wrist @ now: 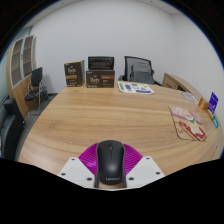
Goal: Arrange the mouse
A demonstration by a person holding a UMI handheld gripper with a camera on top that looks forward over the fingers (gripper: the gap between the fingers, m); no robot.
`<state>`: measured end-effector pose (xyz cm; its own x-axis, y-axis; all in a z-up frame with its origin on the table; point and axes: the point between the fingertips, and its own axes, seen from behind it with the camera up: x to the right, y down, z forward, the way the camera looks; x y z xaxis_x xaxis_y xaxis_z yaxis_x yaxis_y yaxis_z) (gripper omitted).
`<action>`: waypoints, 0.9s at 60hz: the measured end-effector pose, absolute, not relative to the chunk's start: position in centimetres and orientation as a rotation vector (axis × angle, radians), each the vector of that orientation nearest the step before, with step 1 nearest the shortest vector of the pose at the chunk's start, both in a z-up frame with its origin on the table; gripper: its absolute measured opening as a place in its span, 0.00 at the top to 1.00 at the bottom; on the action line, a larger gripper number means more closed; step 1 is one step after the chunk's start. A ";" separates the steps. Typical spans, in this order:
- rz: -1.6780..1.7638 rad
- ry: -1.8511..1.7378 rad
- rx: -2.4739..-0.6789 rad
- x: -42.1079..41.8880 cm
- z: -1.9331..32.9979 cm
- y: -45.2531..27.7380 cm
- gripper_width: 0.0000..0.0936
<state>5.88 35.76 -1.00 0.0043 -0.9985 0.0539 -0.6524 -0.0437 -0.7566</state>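
A black Lenovo mouse [110,165] sits between my gripper's two fingers, its front pointing away across the wooden table [100,115]. My gripper [111,148] is shut on the mouse, with the magenta pads [90,157] pressing on its left and right sides. The mouse looks raised above the tabletop near the table's front edge. Its underside is hidden.
A patterned mouse mat [186,122] lies at the right side of the table. Brown boxes [74,74] and a dark box [100,73] stand at the far edge, next to printed sheets [136,88]. Office chairs stand behind [139,68] and at the left [30,90].
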 end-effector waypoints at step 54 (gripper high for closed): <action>-1.064 1.962 -1.454 16.1 4.9 -2.4 0.67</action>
